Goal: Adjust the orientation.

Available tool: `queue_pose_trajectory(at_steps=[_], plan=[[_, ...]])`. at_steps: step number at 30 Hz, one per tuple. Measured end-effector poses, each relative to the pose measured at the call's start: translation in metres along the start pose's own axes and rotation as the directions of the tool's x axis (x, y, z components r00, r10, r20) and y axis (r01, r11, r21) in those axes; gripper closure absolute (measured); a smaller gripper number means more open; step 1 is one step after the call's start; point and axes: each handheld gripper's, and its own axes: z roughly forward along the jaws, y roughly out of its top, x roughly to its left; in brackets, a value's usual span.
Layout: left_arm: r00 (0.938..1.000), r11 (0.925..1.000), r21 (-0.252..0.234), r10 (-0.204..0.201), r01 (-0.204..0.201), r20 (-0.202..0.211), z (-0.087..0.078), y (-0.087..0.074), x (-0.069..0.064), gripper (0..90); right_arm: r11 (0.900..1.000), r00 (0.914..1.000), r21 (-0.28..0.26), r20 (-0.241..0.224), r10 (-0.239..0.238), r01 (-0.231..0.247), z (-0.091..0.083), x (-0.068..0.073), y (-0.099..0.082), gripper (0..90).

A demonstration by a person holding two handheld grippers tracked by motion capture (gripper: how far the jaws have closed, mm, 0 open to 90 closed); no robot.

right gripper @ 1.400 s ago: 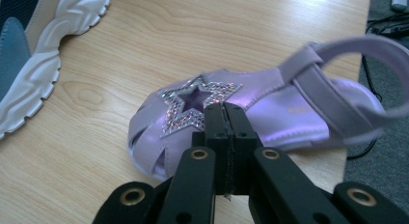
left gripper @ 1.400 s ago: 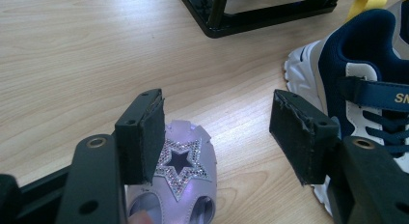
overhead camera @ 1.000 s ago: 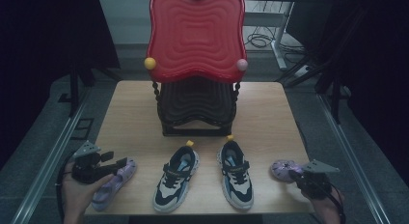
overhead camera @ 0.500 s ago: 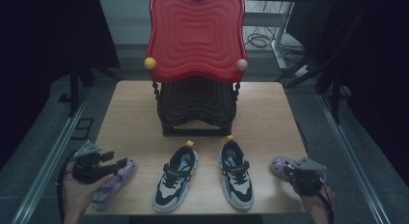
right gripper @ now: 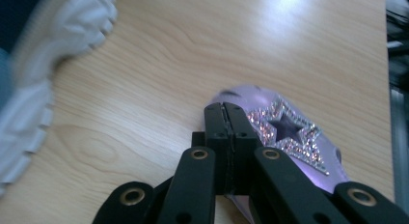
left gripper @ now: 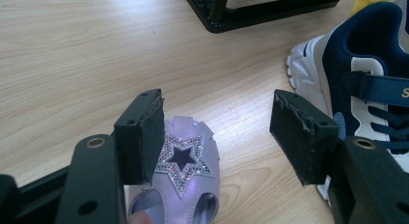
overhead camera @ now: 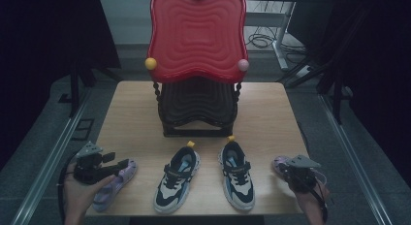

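Lilac star sandal [left gripper: 185, 178] lies just under the left gripper [left gripper: 217, 132], whose jaws stand spread; its mate [right gripper: 289, 137] sits beside the right gripper [right gripper: 226, 108], jaws pressed together, empty.

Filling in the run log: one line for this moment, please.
left gripper: open over left sandal | right gripper: shut beside right sandal | sneakers: untouched
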Motion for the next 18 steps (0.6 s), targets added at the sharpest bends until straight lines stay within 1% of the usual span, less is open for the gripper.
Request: queue_pose_trajectory(at_steps=[1, 3, 6, 7, 8, 9, 12, 14, 16, 18], plan=[[1.0000, 1.0000, 0.000, 0.000, 0.000, -0.001, 0.000, 0.000, 0.001, 37.3, 0.9997, 0.9998, -0.020, -0.015, 0.014, -0.015, -0.004, -0.003, 0.001, 89.4], [1.0000, 1.0000, -0.001, -0.003, 0.003, -0.003, -0.001, -0.001, 0.001, 37.3, 0.9976, 0.9990, -0.054, -0.015, 0.042, -0.043, -0.014, -0.013, 0.001, 89.3], [1.0000, 1.0000, -0.005, -0.005, 0.005, -0.005, -0.003, -0.001, 0.002, 37.2, 0.9911, 0.9953, -0.093, 0.008, 0.097, -0.096, -0.029, -0.034, -0.003, 89.4], [1.0000, 1.0000, -0.006, -0.005, 0.005, -0.006, -0.003, -0.001, 0.002, 37.2, 0.9887, 0.9933, -0.102, 0.023, 0.113, -0.110, -0.034, -0.041, -0.006, 89.4], [1.0000, 1.0000, -0.007, -0.004, 0.004, -0.007, -0.003, -0.001, 0.003, 37.2, 0.9854, 0.9908, -0.116, 0.039, 0.130, -0.125, -0.039, -0.049, -0.009, 89.3], [1.0000, 1.0000, -0.007, -0.006, 0.006, -0.007, -0.004, -0.001, 0.002, 37.2, 0.9806, 0.9863, -0.129, 0.053, 0.156, -0.148, -0.043, -0.059, -0.014, 89.3], [1.0000, 0.9999, -0.015, 0.000, 0.000, -0.008, -0.004, -0.001, 0.002, 37.0, 0.9722, 0.9766, -0.135, 0.073, 0.202, -0.191, -0.049, -0.081, -0.028, 89.3], [1.0000, 0.9999, -0.016, 0.000, 0.000, -0.006, -0.004, 0.000, 0.001, 37.0, 0.9678, 0.9710, -0.123, 0.068, 0.229, -0.220, -0.050, -0.093, -0.038, 89.3], [1.0000, 0.9999, -0.012, 0.001, -0.001, -0.006, -0.004, 0.000, 0.001, 37.0, 0.9645, 0.9663, -0.107, 0.064, 0.249, -0.242, -0.048, -0.102, -0.047, 89.3], [1.0000, 1.0000, -0.010, 0.000, 0.000, -0.007, -0.004, -0.001, 0.001, 37.0, 0.9640, 0.9645, -0.090, 0.063, 0.256, -0.250, -0.045, -0.107, -0.054, 89.3]])
